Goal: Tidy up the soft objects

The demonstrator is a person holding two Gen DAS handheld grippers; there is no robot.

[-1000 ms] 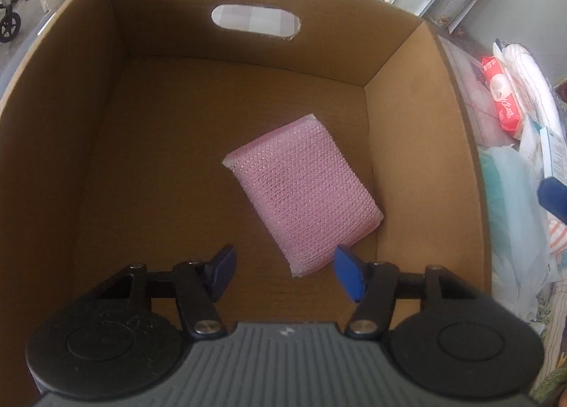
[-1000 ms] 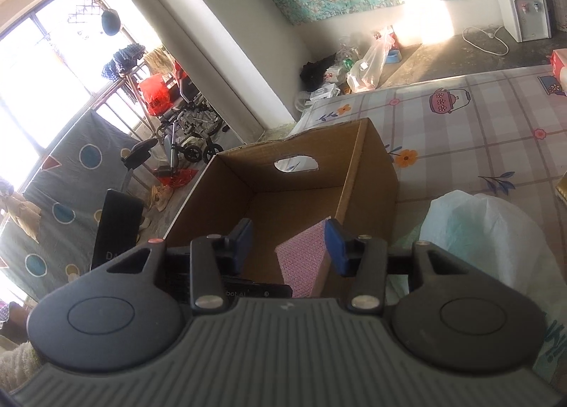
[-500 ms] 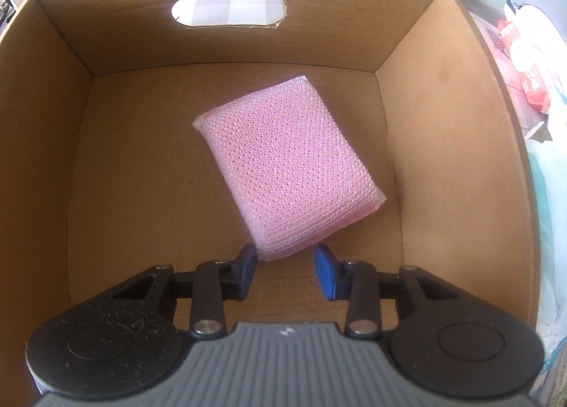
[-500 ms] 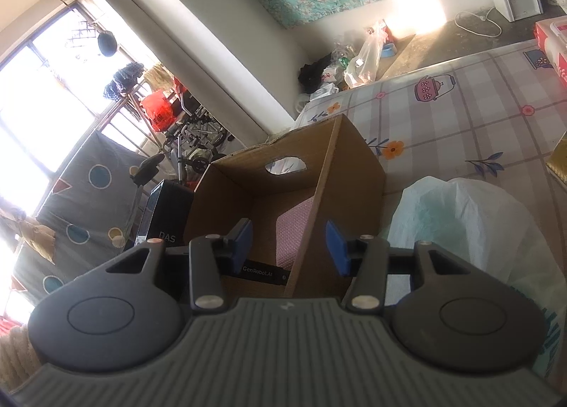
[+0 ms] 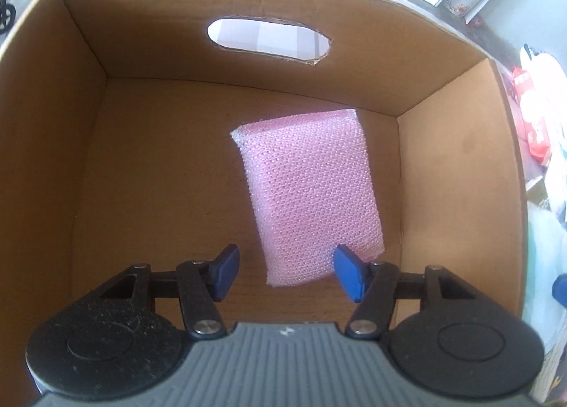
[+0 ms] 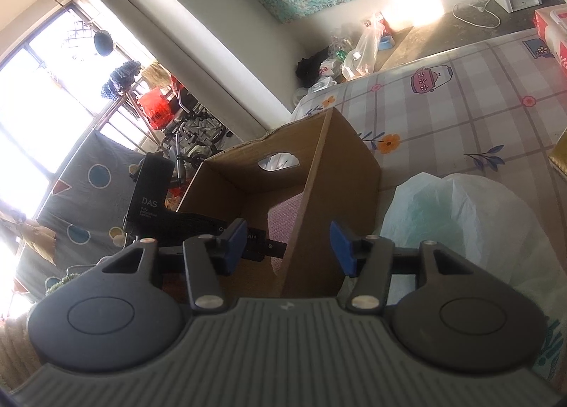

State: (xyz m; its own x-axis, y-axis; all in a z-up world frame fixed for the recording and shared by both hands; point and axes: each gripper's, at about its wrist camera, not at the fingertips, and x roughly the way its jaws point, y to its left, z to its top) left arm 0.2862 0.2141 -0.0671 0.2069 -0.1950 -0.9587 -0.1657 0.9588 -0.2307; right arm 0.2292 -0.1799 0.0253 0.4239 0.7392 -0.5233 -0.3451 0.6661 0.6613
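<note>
Pink mesh sponge [image 5: 312, 194] lies flat on the floor of the cardboard box [image 5: 457, 173], right of centre. Left gripper [image 5: 283, 274] above its near end; jaws have just been opening, released, sponge not pinched. Right gripper [image 6: 288, 247] jaws have just been opening, empty, straddling the box's wall. Sponge judged light, squashy; best pinched across the short edge. Readable: "DAS" on the left gripper body [image 6: 150, 194].

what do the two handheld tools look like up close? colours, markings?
Both match: left tool and right tool each have two blue pads on black linkage arms with silver rivets, two round black discs, and a ribbed grey body. From the right wrist view, the left tool's black housing reads "DAS". No cables, hands or sleeves visible.
</note>
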